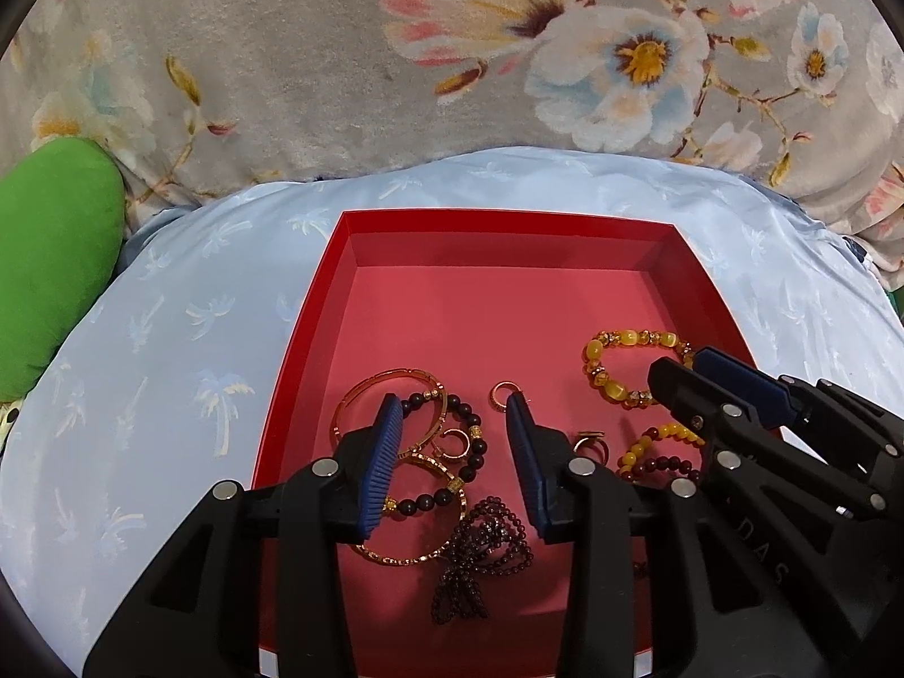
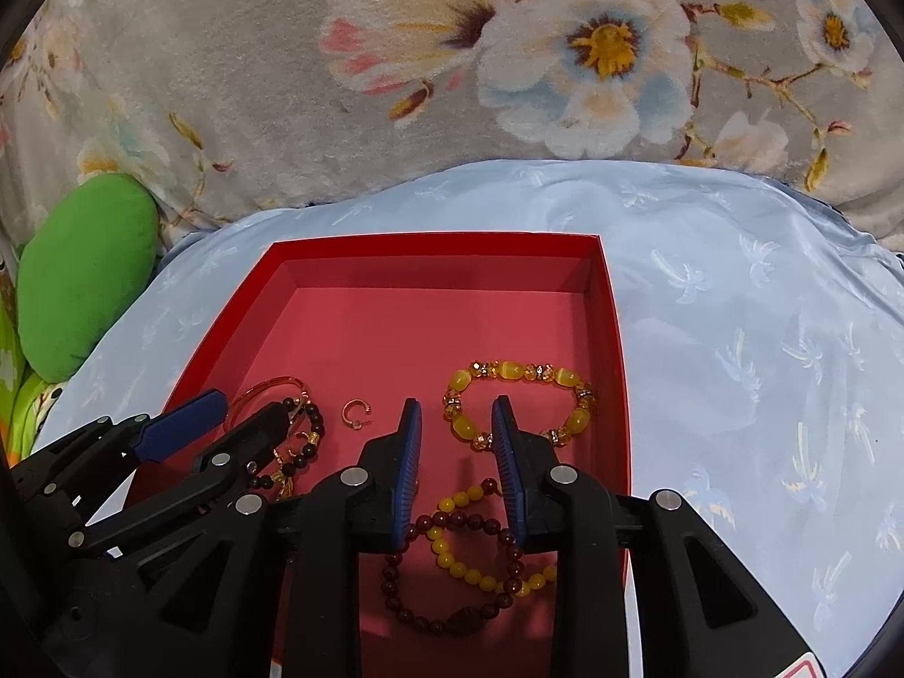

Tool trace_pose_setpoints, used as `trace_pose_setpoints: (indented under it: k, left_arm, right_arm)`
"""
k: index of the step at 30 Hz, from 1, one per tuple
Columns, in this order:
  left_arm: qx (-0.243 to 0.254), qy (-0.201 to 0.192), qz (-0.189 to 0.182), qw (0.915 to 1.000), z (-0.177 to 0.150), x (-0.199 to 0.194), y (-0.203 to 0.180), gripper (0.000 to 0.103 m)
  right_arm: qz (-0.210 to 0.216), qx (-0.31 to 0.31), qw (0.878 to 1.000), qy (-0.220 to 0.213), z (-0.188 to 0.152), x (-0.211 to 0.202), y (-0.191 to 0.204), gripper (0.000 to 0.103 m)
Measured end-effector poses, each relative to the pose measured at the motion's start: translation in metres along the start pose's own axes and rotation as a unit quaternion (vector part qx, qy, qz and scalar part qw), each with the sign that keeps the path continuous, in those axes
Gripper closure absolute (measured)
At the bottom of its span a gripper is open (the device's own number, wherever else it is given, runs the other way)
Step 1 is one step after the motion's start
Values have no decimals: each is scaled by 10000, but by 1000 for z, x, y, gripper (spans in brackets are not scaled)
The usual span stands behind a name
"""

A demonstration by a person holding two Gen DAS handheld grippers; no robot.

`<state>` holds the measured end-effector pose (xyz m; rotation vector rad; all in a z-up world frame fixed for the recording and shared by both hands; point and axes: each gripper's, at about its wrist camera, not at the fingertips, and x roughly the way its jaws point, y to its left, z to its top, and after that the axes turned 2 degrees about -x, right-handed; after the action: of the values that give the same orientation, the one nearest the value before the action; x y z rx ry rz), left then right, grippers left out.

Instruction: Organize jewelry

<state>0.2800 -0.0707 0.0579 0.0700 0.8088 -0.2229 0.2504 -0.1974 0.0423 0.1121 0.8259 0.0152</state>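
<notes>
Jewelry (image 1: 429,452) fills the red box's (image 1: 508,223) near half, under both parted, empty hand-held grippers, left (image 1: 455,412) and right (image 2: 456,412).

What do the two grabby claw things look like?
Both grippers, left and right, look the same: chunky black plastic frames with triangle-shaped cutouts and round silver bolts. Their fingers are flat blue pads with little ridges. One body has faint raised letters. No cables or sleeves show.
</notes>
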Motion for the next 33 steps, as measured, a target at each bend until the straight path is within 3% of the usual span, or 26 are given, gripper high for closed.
trace_pose_setpoints:
  k: [4, 8, 14, 23, 33]
  left_arm:
    - [-15, 6, -10, 10000, 0, -6, 0, 66]
    - [-31, -42, 42, 10000, -5, -20, 3, 59]
    - [-125, -14, 68, 9999, -19, -45, 9, 56]
    - [-48, -169, 333, 9993, -38, -85, 8, 41]
    - [6, -282, 556, 9981, -49, -103, 9, 26]
  right_arm:
    - [-27, -11, 10000, -17, 0, -6, 2, 76]
    - [-172, -55, 9998, -95, -4, -22, 6, 75]
    - [-154, 91, 9997, -146, -22, -53, 6, 59]
    - [-355, 29, 9991, -245, -44, -92, 15, 54]
    - [-482, 66, 9984, -293, -57, -110, 14, 48]
